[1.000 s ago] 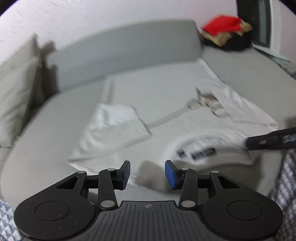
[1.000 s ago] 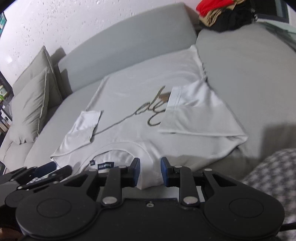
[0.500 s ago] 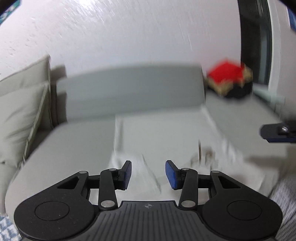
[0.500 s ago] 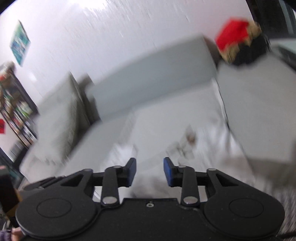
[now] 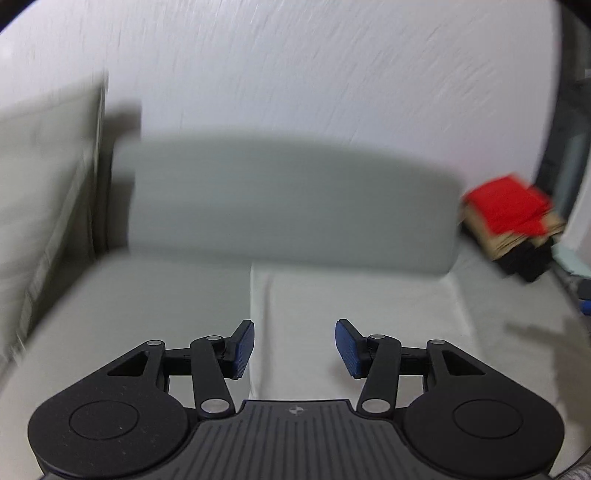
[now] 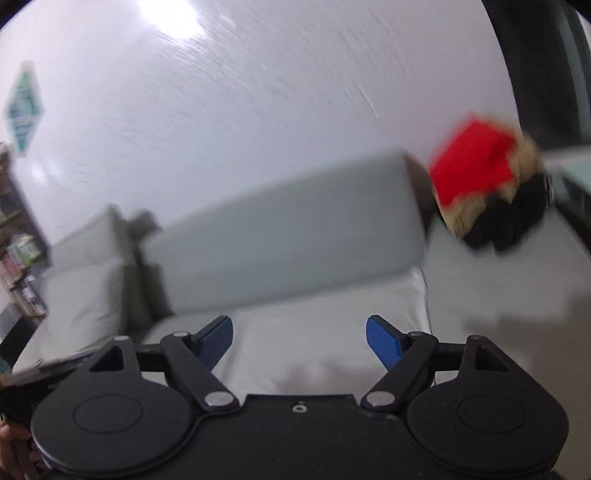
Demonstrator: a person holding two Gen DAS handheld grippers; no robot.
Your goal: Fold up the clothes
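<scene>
Red garment atop folded pile

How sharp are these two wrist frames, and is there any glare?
Left wrist: sofa backrest and red garment smeared by motion blur, left gripper crisp. Right wrist: same smear, bright glare patch on the wall, right gripper sharp.

Grey sofa seat, wide and flat, backed by a long grey back cushion. Spread flat on the seat just below that cushion: white garment, far edge close to the backrest. Towards the right end, well apart from it: stack of folded clothes, red over tan over black. At the left end: pale pillows leaning upright
</scene>
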